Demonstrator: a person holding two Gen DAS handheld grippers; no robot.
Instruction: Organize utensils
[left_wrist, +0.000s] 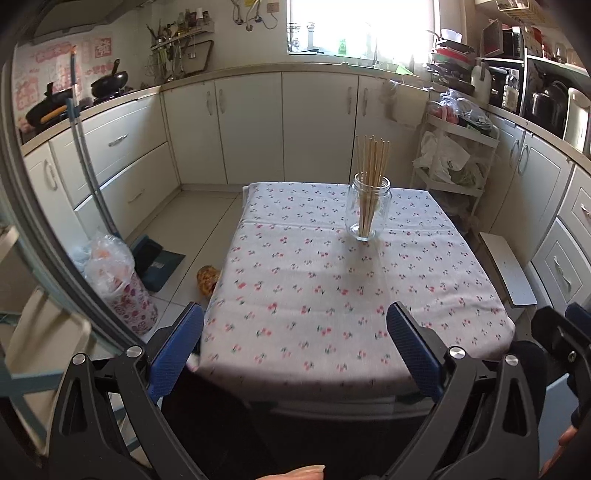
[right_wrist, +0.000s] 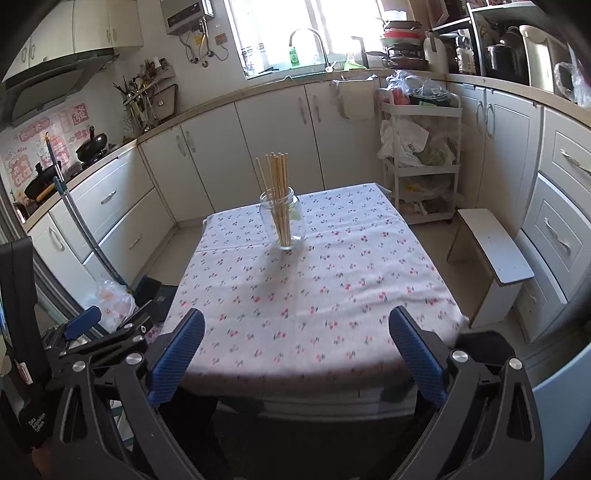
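- A small table draped in a pale cloth printed with little red cherries (left_wrist: 332, 295) is filling the middle of both views, with white kitchen cabinets (right_wrist: 258, 129) curving behind it
- A white plastic storage trolley stuffed with bags (right_wrist: 417, 162) is standing at the right of the table's far end, and a low white stool (right_wrist: 495, 254) is sitting beside the table's right edge
- The left gripper (left_wrist: 295, 349) is hanging over the near table edge, blue pads spread wide, nothing between them
- The right gripper (right_wrist: 297, 350) is gaping just as wide and empty
- A clear glass jar (left_wrist: 368, 208) is standing upright on the far half of the cloth, well apart from both grippers
- A bundle of pale wooden chopsticks (left_wrist: 372, 173) is standing inside the jar, tips poking above its mouth
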